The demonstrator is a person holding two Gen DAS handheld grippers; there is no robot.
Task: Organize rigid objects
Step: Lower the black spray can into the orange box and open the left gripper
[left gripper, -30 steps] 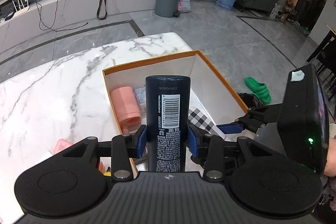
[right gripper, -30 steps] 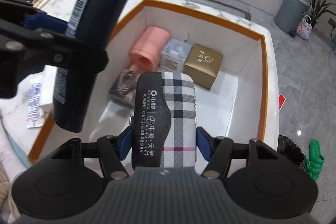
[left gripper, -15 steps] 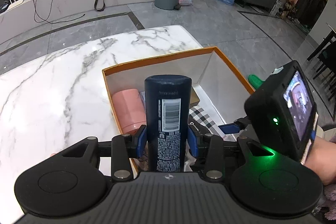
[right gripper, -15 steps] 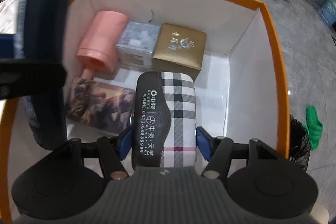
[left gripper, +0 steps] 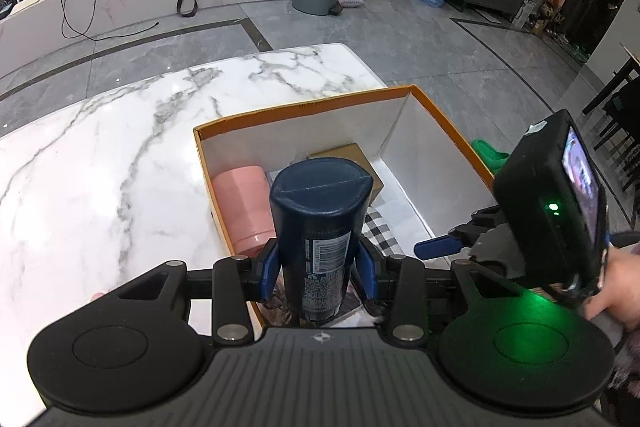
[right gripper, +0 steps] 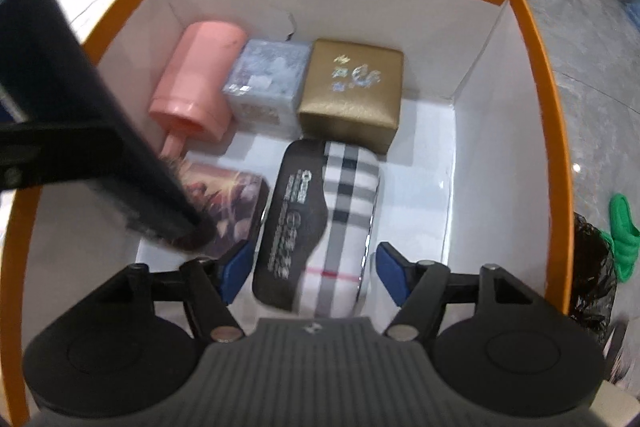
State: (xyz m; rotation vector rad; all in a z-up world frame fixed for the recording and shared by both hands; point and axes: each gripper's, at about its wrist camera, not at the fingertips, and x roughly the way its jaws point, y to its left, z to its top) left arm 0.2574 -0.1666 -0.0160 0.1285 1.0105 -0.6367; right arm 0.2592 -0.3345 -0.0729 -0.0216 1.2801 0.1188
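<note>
My left gripper (left gripper: 318, 269) is shut on a dark blue bottle (left gripper: 320, 223), held upright over the near left part of the orange-rimmed box (left gripper: 304, 105). The bottle's lower end shows in the right wrist view (right gripper: 100, 155) above a patterned flat box (right gripper: 228, 203). My right gripper (right gripper: 314, 273) is open, its blue pads standing apart from the plaid glasses case (right gripper: 320, 223), which lies on the box floor. The right gripper also shows in the left wrist view (left gripper: 436, 251).
In the box (right gripper: 536, 67) lie a pink cup (right gripper: 196, 83), a silver-blue box (right gripper: 268, 83) and a gold box (right gripper: 354, 93). The box stands on a marble table (left gripper: 100, 167). A green slipper (right gripper: 624, 235) and black bag (right gripper: 592, 267) lie on the floor to the right.
My right gripper has opened and let go of the plaid case, which now lies on the box floor. My left gripper has tilted the bottle upright and lowered it into the box.
</note>
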